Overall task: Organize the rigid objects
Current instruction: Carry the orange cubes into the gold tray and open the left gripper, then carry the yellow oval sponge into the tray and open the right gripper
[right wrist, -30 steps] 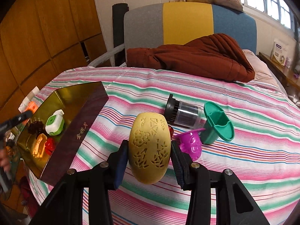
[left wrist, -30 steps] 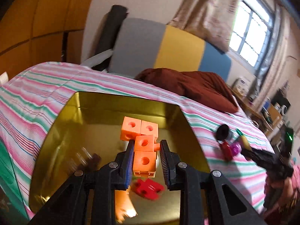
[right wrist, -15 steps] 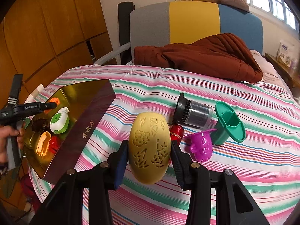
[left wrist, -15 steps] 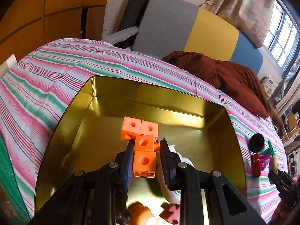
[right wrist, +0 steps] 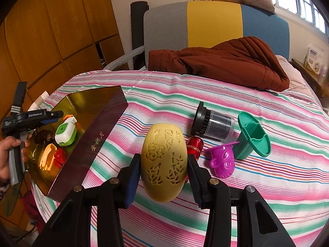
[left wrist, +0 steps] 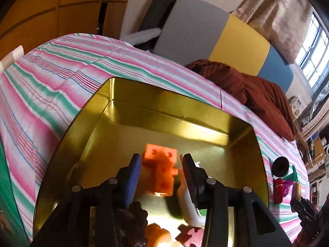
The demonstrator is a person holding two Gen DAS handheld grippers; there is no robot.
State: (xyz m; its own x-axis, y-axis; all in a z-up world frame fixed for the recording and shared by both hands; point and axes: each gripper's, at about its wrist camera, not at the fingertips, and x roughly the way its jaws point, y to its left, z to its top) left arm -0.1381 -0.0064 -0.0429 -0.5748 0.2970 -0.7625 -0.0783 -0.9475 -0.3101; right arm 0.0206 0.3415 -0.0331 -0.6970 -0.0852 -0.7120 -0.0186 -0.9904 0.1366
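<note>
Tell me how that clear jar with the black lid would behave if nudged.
The jar lies on its side on the striped cover, so it would probably roll. It looks empty, likely light. The green cup beside it might stop it.

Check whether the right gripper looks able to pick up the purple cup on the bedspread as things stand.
Probably not yet. The right gripper is shut on the yellow carved egg, so its jaws are full. The purple cup lies uncovered just beyond it.
</note>
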